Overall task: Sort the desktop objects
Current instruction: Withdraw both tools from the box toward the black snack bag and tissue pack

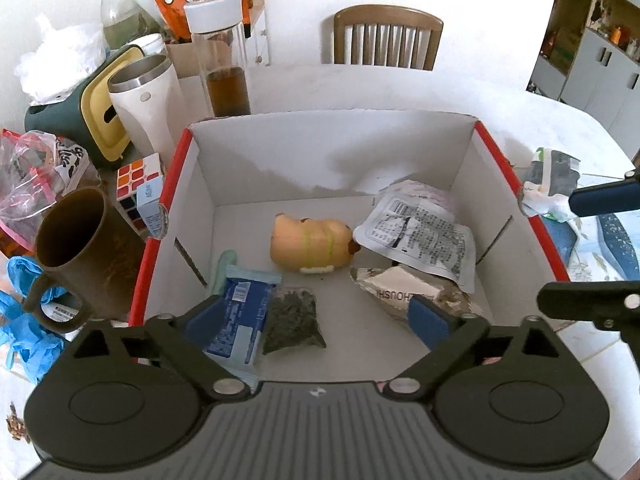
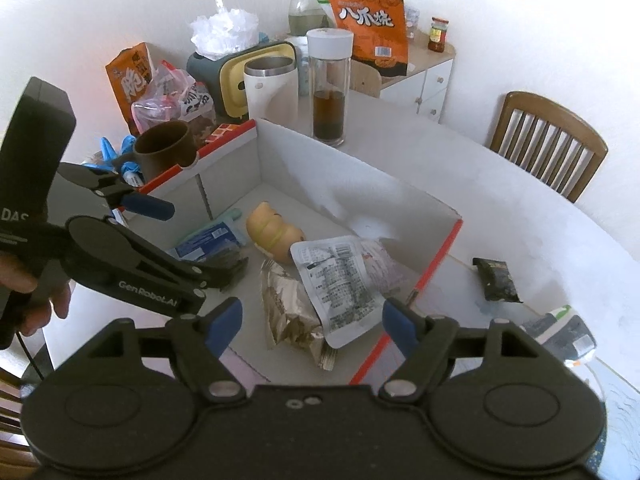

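A white cardboard box with a red rim (image 1: 176,168) (image 2: 436,256) holds a tan plush toy (image 1: 310,246) (image 2: 274,236), a blue snack packet (image 1: 240,320) (image 2: 206,240), a dark tea bag (image 1: 294,320), a white printed pouch (image 1: 424,232) (image 2: 340,280) and a crumpled silver wrapper (image 1: 404,288) (image 2: 292,312). My left gripper (image 1: 316,320) is open and empty above the box's near side. My right gripper (image 2: 312,324) is open and empty over the box's near right corner. A dark packet (image 2: 498,280) and a green-white packet (image 2: 564,328) (image 1: 548,184) lie on the table outside the box.
Left of the box stand a brown mug (image 1: 76,252), a Rubik's cube (image 1: 138,184), a white steel cup (image 1: 146,96), a glass tea bottle (image 1: 222,56), a tissue box (image 1: 96,108), snack bags and blue gloves (image 1: 24,320). A wooden chair (image 1: 388,36) stands behind the table.
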`<move>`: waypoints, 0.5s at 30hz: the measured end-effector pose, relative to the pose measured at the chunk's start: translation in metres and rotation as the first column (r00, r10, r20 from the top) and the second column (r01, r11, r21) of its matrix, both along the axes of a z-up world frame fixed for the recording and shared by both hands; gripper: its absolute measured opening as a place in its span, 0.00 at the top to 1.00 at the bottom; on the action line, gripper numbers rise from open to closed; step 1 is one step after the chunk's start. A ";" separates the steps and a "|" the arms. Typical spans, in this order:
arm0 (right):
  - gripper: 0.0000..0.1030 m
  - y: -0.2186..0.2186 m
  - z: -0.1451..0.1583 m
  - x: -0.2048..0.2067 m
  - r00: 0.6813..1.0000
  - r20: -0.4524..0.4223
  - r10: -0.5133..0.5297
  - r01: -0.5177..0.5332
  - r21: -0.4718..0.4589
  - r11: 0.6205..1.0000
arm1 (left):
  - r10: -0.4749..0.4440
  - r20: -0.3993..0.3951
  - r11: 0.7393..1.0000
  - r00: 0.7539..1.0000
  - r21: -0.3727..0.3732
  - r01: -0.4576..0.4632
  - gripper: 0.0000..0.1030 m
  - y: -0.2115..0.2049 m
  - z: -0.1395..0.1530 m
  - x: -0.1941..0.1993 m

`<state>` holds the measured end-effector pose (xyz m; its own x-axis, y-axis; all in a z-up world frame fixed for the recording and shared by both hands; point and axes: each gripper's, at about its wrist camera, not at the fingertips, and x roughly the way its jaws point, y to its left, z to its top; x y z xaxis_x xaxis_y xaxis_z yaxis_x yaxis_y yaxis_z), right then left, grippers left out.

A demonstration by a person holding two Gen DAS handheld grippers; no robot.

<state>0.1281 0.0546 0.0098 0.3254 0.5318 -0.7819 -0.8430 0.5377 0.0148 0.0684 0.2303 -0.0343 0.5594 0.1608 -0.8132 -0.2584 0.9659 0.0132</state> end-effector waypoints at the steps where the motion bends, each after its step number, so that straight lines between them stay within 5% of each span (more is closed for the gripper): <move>1: 0.23 -0.002 0.002 -0.002 1.000 0.005 -0.002 0.002 0.001 1.000 | -0.001 0.006 1.000 1.000 0.000 0.001 0.02 -0.001 0.001 -0.002; 15: 0.22 -0.046 0.015 0.000 0.997 0.029 -0.067 0.066 0.036 0.997 | -0.064 0.052 0.997 0.997 0.042 0.062 0.02 -0.037 0.012 -0.010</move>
